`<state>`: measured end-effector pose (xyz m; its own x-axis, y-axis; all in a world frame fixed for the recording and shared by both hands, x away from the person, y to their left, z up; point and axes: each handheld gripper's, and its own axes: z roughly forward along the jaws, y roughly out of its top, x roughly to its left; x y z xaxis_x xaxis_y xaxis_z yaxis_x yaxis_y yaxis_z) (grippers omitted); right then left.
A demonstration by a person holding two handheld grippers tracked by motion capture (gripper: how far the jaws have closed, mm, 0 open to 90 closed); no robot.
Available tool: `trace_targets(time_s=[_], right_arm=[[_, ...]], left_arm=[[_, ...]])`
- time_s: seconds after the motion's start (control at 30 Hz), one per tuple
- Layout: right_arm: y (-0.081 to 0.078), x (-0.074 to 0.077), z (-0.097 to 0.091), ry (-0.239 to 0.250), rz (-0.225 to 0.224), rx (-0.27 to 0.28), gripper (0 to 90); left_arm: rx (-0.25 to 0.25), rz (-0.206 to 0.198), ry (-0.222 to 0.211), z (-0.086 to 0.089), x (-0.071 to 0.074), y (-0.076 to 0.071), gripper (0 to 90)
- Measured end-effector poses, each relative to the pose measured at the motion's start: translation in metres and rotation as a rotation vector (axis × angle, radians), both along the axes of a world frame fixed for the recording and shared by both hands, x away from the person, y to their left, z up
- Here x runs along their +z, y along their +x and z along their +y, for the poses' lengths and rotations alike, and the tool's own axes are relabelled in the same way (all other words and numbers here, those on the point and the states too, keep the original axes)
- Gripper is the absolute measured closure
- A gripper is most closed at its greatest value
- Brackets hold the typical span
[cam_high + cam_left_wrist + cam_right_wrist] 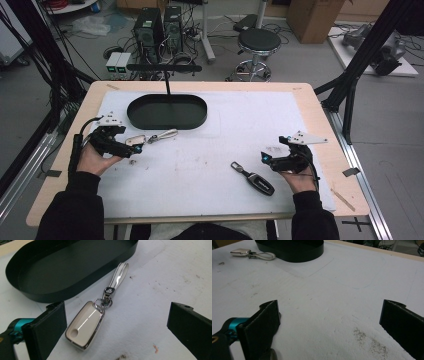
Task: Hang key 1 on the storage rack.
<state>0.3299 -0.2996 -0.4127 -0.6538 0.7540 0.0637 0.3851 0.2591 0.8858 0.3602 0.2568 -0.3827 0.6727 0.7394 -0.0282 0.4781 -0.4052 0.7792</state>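
Note:
A white key fob (85,326) with a chrome rim and a white strap (119,272) lies on the white mat just in front of the black oval tray (62,267). My left gripper (115,332) is open, and the fob lies between its jaws, close to the left one. In the high view the fob (136,140) sits at the tip of the left gripper (134,150). A black key fob (255,179) lies near the front right. My right gripper (271,149) stands open just right of it, over bare mat (329,327).
The tray (167,111) is empty and sits at the back centre-left of the mat, with a black stand rising behind it. In the right gripper view the white fob (240,252) and tray (289,250) lie far off. The wooden table edge (330,150) borders the mat.

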Motion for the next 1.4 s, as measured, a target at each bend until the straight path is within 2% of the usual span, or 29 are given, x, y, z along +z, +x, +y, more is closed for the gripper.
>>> trace_targets(time_s=[0.2, 0.23, 0.27, 0.47, 0.63, 0.9, 1.03, 1.17, 1.3, 1.4], right_arm=[[0.001, 0.000, 0.000, -0.004, -0.003, -0.001, 2.2], [0.001, 0.000, -0.001, -0.003, -0.001, -0.001, 2.2], [0.001, 0.000, -0.001, -0.006, -0.002, 0.001, 2.2], [0.001, 0.000, -0.001, -0.003, 0.005, -0.003, 2.2], [0.001, -0.001, 0.000, -0.007, 0.006, -0.002, 2.2], [0.002, -0.002, 0.001, -0.019, 0.004, 0.001, 2.2], [0.002, -0.002, 0.002, -0.021, 0.010, 0.000, 2.2], [0.002, -0.003, 0.003, -0.029, 0.011, 0.006, 2.2], [0.002, -0.003, 0.002, -0.033, 0.011, 0.003, 2.2], [0.002, -0.002, 0.001, -0.030, 0.012, -0.001, 2.2]], left_arm=[[-0.021, 0.022, 0.012, -0.006, 0.003, 0.014, 3.1], [-0.031, 0.039, 0.032, -0.009, 0.003, 0.018, 3.1], [-0.032, 0.040, 0.047, -0.011, 0.002, 0.020, 3.1], [-0.077, 0.058, 0.070, -0.022, 0.000, 0.029, 3.1], [-0.109, 0.074, 0.075, -0.031, -0.010, 0.037, 6.4], [-0.121, 0.094, 0.066, -0.037, -0.020, 0.045, 8.0], [-0.136, 0.114, 0.110, -0.048, -0.030, 0.049, 8.6], [-0.147, 0.129, 0.131, -0.057, -0.035, 0.055, 9.1], [-0.158, 0.121, 0.126, -0.066, -0.036, 0.060, 10.5], [-0.166, 0.132, 0.135, -0.072, -0.038, 0.063, 11.8]])
